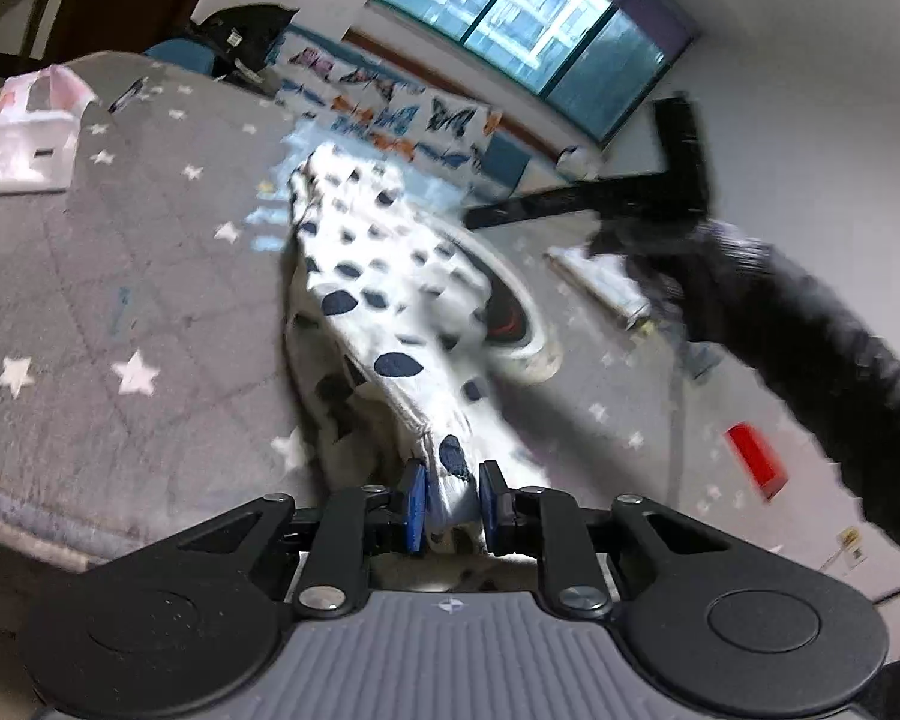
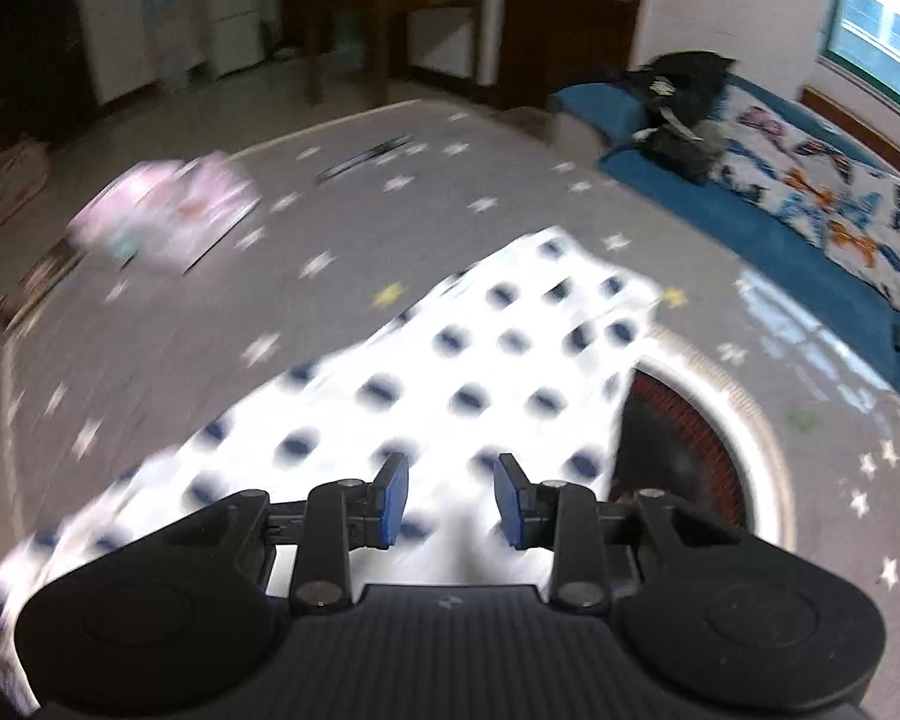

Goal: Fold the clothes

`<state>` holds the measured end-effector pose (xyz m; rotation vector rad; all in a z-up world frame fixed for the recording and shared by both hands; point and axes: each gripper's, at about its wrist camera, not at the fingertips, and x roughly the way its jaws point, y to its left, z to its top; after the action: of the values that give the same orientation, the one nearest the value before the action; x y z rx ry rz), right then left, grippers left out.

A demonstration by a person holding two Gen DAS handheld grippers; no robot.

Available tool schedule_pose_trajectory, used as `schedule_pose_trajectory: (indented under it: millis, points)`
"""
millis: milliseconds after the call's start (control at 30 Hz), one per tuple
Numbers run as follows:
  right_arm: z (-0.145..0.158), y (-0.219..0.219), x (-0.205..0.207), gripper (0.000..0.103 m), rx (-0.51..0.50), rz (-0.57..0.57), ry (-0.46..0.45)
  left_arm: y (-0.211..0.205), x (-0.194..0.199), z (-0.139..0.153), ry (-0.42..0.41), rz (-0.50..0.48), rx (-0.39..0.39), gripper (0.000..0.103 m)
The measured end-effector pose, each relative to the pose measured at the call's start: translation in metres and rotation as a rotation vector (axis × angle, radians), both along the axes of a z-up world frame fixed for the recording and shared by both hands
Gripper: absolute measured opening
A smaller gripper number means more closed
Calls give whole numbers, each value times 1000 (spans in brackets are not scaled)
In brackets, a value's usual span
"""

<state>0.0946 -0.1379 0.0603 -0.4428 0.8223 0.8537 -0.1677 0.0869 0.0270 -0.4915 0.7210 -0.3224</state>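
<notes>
A white garment with dark blue dots [image 1: 390, 300] hangs stretched from my left gripper [image 1: 453, 498], which is shut on a bunched end of it above the grey star-patterned mat [image 1: 120, 276]. In the right wrist view the same garment [image 2: 450, 372] spreads flat over the mat, blurred by motion. My right gripper [image 2: 452, 501] is open just above the cloth, with nothing pinched between its blue pads [image 2: 395, 498]. In the left wrist view a dark sleeve [image 1: 810, 324] holds the right gripper's blurred black body [image 1: 648, 198] up and to the right of the garment.
A round white-rimmed device with a red-black inside [image 2: 732, 414] lies on the mat beside the garment. A pink-white bag [image 1: 30, 144] stands at the far left. A small red object [image 1: 756, 459] lies at the right. A butterfly-print blanket [image 2: 822, 204] covers a blue bed.
</notes>
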Motion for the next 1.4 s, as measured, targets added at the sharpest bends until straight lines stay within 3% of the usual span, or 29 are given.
schedule_pose_trajectory:
  millis: [333,433,667,900,1033,1267,1400]
  points:
    - [-35,-6,-119,31,18,261,108,-9,-2,-5,29,-6,76,25]
    - [-38,-12,-123,31,22,259,108,-11,-4,-4,33,-16,95,35]
    - [-42,-27,-132,36,32,250,108,-5,-13,16,-24,-19,181,37]
    - [-27,-35,-63,37,74,54,0,-12,11,33,-113,-15,186,35]
    - [-40,-38,-18,37,111,-69,21,-33,36,27,-114,-73,188,35]
    - [-73,-45,15,37,93,-147,75,-41,55,6,-35,-122,206,35]
    - [-60,-47,13,37,111,-133,57,-32,56,7,-9,-132,193,35]
